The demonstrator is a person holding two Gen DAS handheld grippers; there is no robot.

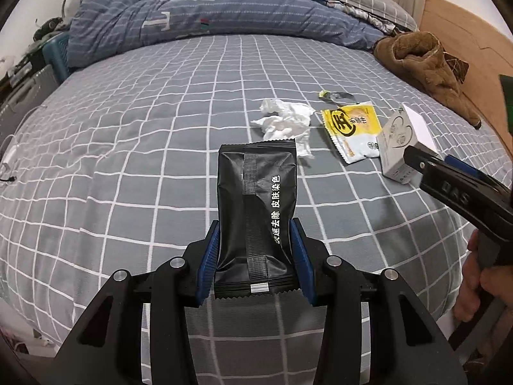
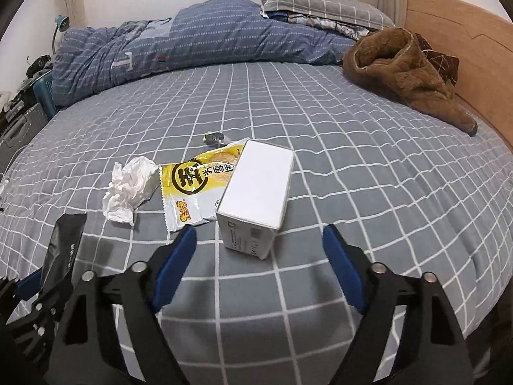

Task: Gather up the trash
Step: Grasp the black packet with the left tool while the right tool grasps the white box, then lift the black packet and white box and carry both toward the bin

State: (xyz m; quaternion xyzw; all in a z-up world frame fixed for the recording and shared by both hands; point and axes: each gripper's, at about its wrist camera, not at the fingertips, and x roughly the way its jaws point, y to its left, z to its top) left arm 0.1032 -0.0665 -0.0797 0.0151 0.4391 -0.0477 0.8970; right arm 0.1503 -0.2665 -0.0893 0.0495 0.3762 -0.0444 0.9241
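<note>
Left tool (image 1: 256, 250) clamped on black sachet (image 1: 256, 205), blue pads pressing both long edges, sachet upright between them with white print down one side, held above grey checked bed sheet (image 1: 144, 166). Same sachet edge-on at far left of right wrist view (image 2: 64, 243). Right tool (image 2: 259, 240) spread wide, nothing between blue pads (image 2: 174, 256), hovering over the sheet just short of white box (image 2: 256, 186); box on its side, label face toward the camera. In left wrist view right tool (image 1: 420, 163) enters from the right edge, tip just beside the box (image 1: 405, 141); contact cannot be told. Yellow snack wrapper (image 2: 192, 189) flat on the sheet, touching the box's left side, partly tucked under it. Crumpled white tissue (image 2: 130, 189) just left of the wrapper, close to it. Small silvery foil scrap (image 2: 214, 137) beyond the wrapper, near its far end. Brown fleece garment (image 2: 404, 73) bunched at the right side of the bed against wooden headboard (image 2: 474, 57), well apart from the trash. Blue striped duvet (image 2: 192, 41) heaped along the far side, grey checked pillow (image 2: 320, 3) behind it. Person's hand (image 1: 477, 276) gripping the right tool's handle at lower right of left wrist view.
</note>
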